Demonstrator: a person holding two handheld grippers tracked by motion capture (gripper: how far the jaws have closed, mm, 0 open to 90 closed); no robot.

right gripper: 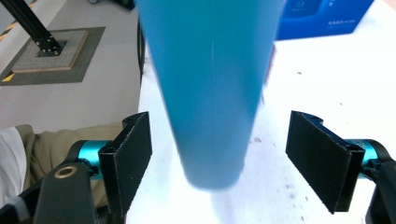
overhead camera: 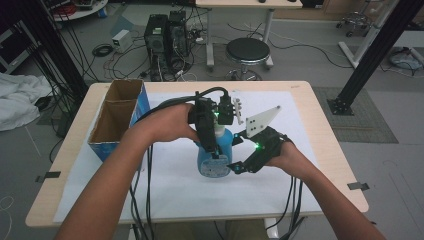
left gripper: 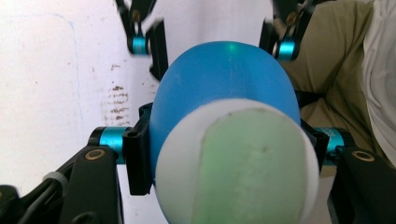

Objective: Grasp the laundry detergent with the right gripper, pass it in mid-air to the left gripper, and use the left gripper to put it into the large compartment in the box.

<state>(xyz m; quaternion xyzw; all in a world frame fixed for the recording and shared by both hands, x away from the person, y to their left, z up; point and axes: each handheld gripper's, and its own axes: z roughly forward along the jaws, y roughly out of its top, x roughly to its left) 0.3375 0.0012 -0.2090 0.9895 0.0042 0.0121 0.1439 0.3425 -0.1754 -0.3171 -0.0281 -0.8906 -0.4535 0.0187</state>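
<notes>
The left gripper (overhead camera: 216, 150) clamped a smooth, rounded blue plastic bottle (overhead camera: 215, 162). The right gripper (right gripper: 219, 163) stood apart around it, felt-like black pads (right gripper: 133, 158) clear.

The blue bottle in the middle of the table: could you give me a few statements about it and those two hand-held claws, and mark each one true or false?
1. The left gripper is clamped on the blue bottle. True.
2. The right gripper squeezes the bottle. False: its pads stand apart from the bottle on both sides.
3. The bottle lies flat on the table. False: it stands upright on the white sheet.
4. A cardboard box sits left of the bottle in the high view. True.
</notes>
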